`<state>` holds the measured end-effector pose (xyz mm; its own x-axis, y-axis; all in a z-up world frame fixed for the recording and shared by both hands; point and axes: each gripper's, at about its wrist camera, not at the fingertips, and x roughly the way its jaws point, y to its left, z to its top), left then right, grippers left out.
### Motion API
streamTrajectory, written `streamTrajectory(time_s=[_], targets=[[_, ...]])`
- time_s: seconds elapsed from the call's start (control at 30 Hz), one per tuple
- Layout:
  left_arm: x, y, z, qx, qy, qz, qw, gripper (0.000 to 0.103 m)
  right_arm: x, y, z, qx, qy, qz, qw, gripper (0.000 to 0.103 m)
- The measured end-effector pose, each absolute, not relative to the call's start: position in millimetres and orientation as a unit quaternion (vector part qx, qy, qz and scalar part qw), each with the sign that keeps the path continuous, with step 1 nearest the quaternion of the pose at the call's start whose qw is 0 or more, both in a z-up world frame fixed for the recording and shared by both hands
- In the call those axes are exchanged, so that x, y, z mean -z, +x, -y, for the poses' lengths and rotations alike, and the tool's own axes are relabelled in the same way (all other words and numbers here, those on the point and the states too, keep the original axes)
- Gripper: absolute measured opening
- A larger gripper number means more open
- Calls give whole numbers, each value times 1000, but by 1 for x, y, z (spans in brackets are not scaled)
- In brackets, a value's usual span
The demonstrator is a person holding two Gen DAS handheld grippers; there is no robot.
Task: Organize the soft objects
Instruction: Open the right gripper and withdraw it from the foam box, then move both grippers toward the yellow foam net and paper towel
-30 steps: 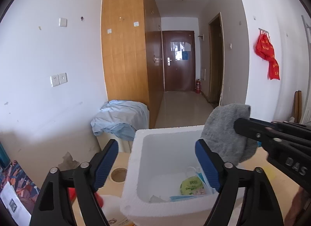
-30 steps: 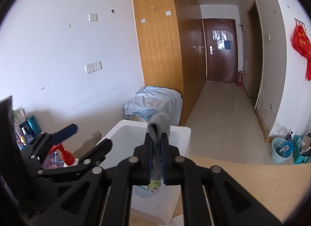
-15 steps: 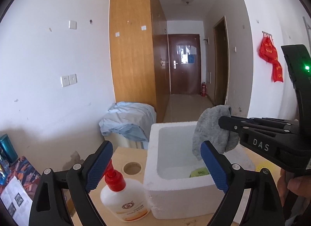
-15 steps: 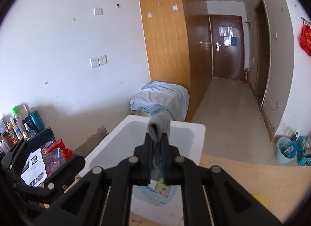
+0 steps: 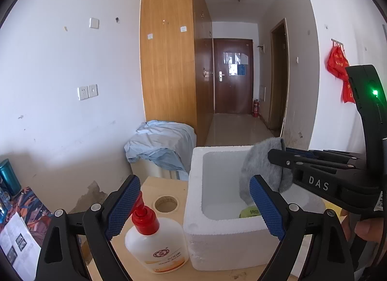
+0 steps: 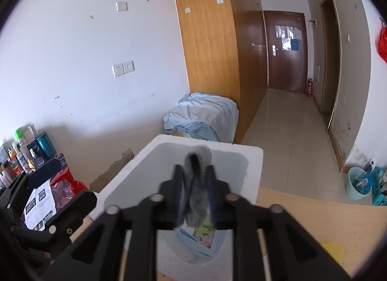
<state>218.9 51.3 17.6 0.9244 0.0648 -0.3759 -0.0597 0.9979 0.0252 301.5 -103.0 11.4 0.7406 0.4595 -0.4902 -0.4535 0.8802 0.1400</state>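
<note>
The right gripper (image 6: 194, 198) has just let its jaws come apart. A moment ago they squeezed the grey sock (image 6: 197, 191) tight; now there is a gap on each side and the sock sits loose between them. It is blurry there, so I cannot tell if the pads touch the sock at all. The sock hangs over the open top of the white foam box (image 5: 193, 227), with its lower end dipping inside.

From the left wrist camera the sock (image 5: 266, 167) is folded over the tip of the right gripper (image 5: 275, 157). Down in the box lie a small green packet (image 5: 249, 212) and something light blue (image 6: 193, 242).

The left gripper (image 5: 193, 206) has its blue pads spread wide, with nothing between them. It is on the near side of the box.

A white bottle with a red pump (image 5: 154, 242) stands on the wooden table (image 5: 150, 186), just beside the box. A hand (image 5: 368, 229) holds the right gripper
</note>
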Motion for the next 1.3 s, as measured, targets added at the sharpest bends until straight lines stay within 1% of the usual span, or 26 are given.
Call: streamTrajectory(time_s=[0.03, 0.1, 0.13, 0.3, 0.53, 0.67, 0.77, 0.83, 0.87, 0.97, 1.03, 1.07, 1.13, 1.17, 1.3], targets=[[-18, 219, -52, -31, 7, -192, 981, 92, -12, 300, 103, -242, 5, -261, 934, 54], [-19, 220, -52, -30, 6, -193, 981, 92, -13, 296, 104, -235, 1, -253, 938, 72], [-19, 220, -52, -31, 6, -194, 981, 92, -14, 295, 105, -232, -1, -249, 940, 74], [-19, 220, -53, -30, 4, -195, 980, 92, -17, 292, 103, -229, -7, -245, 942, 79], [-22, 214, -51, -26, 2, -190, 981, 92, -22, 287, 111, -211, -5, -249, 945, 80], [-29, 200, -49, -21, 2, -182, 983, 92, -32, 270, 122, -202, 1, -240, 949, 81], [-36, 185, -46, -17, 0, -179, 984, 92, -43, 249, 132, -195, 4, -229, 954, 82], [-41, 170, -44, -15, 2, -172, 985, 92, -49, 232, 139, -184, 5, -221, 958, 88], [-44, 162, -42, -13, 4, -169, 985, 92, -51, 222, 143, -174, 2, -216, 961, 88], [-50, 140, -37, -7, 4, -166, 986, 92, -57, 191, 155, -166, 4, -206, 964, 89], [-54, 124, -34, -5, 6, -159, 987, 97, -60, 172, 161, -159, 5, -203, 966, 90], [-56, 118, -33, -5, 9, -157, 988, 98, -61, 158, 166, -156, 7, -200, 967, 92], [-59, 99, -30, -6, 8, -147, 989, 98, -63, 136, 171, -150, 9, -191, 970, 101], [-60, 92, -29, -6, 8, -145, 989, 100, -63, 126, 172, -146, 8, -186, 972, 102], [-59, 61, -28, -8, 10, -139, 990, 102, -61, 86, 179, -128, 2, -170, 977, 103]])
